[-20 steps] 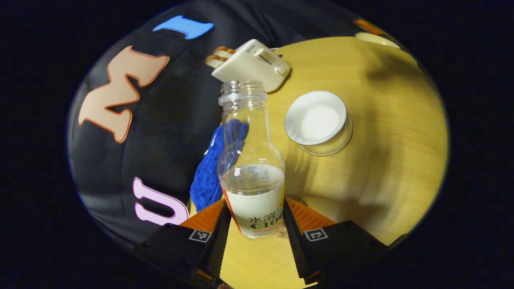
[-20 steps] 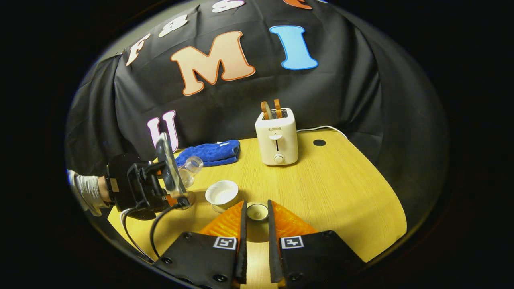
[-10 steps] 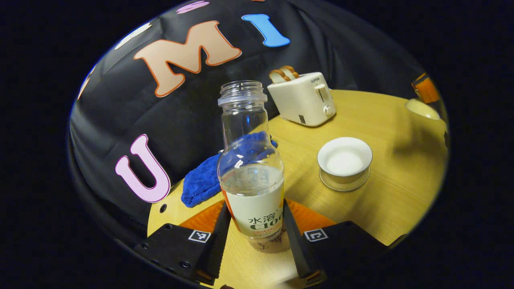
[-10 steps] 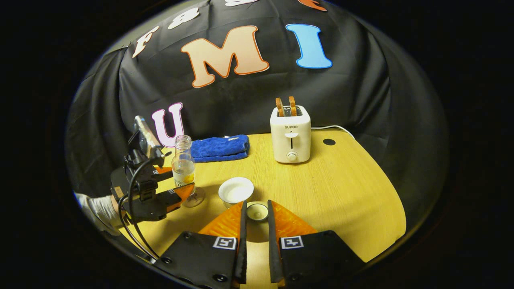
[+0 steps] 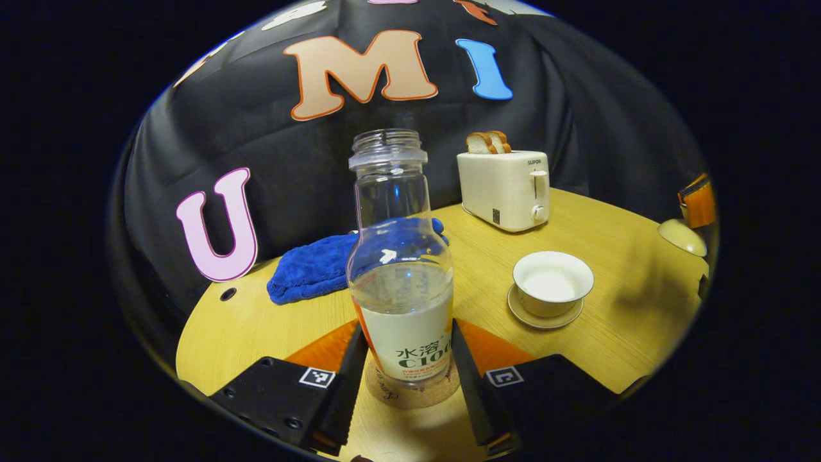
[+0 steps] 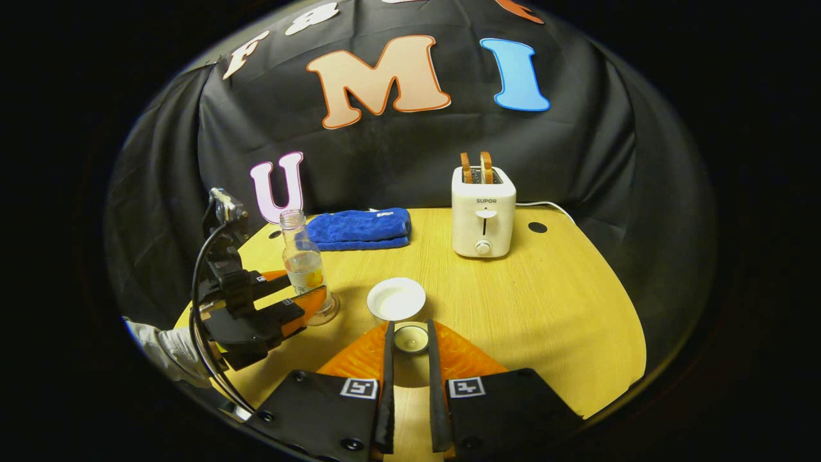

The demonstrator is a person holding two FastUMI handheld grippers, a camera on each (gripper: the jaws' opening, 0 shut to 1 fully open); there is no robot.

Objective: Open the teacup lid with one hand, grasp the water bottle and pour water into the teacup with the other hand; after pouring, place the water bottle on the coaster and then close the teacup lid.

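In the right gripper view, the far toaster [image 6: 483, 218] has the brand word "SUPOR" printed in small dark capitals on its front, above the lever slot. The water bottle [image 5: 399, 269], near and left on the table, wears a printed paper label. The left gripper [image 5: 405, 330] and the right gripper [image 6: 410, 327] each carry two small square black-and-white coded markers, without readable words.

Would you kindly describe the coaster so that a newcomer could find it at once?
Start at the round wooden table, then go to its near left edge, away from the toaster. There the left claw holds the water bottle, and the coaster lies directly under it. It is a flat cork disc, unlike the white saucer beneath the teacup.
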